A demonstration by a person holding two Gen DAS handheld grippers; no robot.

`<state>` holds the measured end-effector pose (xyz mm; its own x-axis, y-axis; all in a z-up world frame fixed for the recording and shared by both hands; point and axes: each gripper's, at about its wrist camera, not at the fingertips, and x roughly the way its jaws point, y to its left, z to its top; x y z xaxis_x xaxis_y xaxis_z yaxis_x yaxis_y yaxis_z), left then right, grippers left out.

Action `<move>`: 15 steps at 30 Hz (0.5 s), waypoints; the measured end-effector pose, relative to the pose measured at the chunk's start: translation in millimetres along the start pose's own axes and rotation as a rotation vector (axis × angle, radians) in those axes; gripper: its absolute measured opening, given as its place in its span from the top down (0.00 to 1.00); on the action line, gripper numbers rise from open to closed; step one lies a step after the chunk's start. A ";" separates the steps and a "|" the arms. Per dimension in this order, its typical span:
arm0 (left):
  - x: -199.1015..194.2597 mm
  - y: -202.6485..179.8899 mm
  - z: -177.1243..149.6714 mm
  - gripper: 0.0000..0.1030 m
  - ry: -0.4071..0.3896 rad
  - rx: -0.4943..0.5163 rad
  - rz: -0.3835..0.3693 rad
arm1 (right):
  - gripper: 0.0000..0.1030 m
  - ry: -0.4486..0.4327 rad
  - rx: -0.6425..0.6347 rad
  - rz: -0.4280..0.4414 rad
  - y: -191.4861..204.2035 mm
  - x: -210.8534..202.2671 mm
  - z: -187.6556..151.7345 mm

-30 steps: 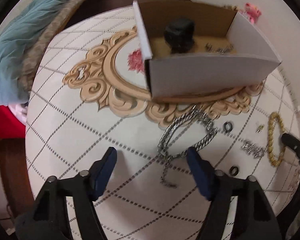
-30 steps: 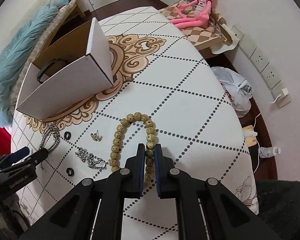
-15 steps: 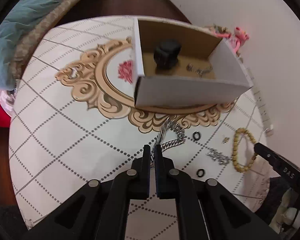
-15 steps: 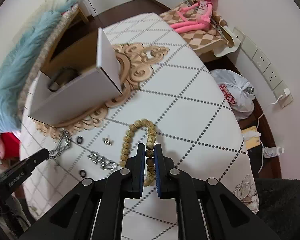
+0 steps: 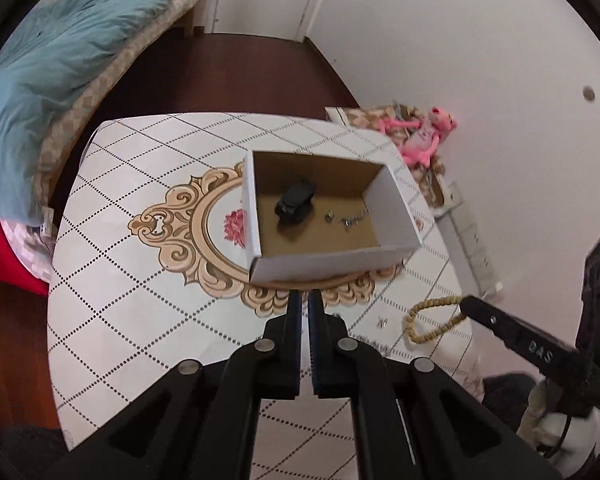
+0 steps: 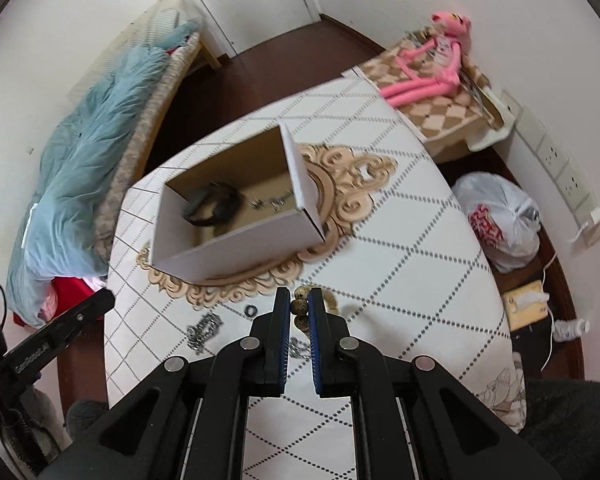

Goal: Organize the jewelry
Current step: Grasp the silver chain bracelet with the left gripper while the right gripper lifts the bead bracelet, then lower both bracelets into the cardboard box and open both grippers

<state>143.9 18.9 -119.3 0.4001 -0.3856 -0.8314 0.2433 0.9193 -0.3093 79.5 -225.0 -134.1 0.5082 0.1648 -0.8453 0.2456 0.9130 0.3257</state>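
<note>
An open cardboard box (image 5: 332, 258) (image 6: 236, 250) stands on the white patterned table and holds a black watch (image 5: 296, 202) (image 6: 212, 208) and small silver pieces (image 5: 346, 218). My left gripper (image 5: 305, 300) is shut; the silver chain it closed on is hidden below the fingers. My right gripper (image 6: 299, 300) is shut on the tan bead bracelet (image 6: 300, 306), lifted above the table. In the left wrist view the bracelet (image 5: 428, 320) hangs from the right fingertip. A silver chain (image 6: 202, 330) and a black ring (image 6: 251, 311) lie on the table.
A small silver earring (image 5: 382, 322) lies near the bracelet. A bed with a blue quilt (image 5: 48, 80) is at the left. A pink plush toy (image 6: 428, 68) sits on a side stand, and a plastic bag (image 6: 500, 220) lies on the floor.
My left gripper closed on the silver chain and rose well above the table. My right gripper lifted with the bead bracelet held in it.
</note>
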 end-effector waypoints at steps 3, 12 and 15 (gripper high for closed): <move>21.8 9.5 -2.1 0.93 0.061 -0.033 0.014 | 0.91 -0.011 -0.015 -0.015 3.0 -1.4 1.6; 91.9 -5.1 -35.3 0.32 0.183 0.098 0.142 | 0.91 0.051 0.029 -0.057 -20.5 23.7 -14.6; 108.4 -17.1 -42.0 0.32 0.206 0.171 0.200 | 0.91 0.064 0.046 -0.069 -29.2 30.3 -18.3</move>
<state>146.0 -35.3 -223.6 0.2724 -0.1593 -0.9489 0.3300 0.9418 -0.0633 72.5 -239.8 -177.0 0.4351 0.1270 -0.8914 0.3164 0.9053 0.2834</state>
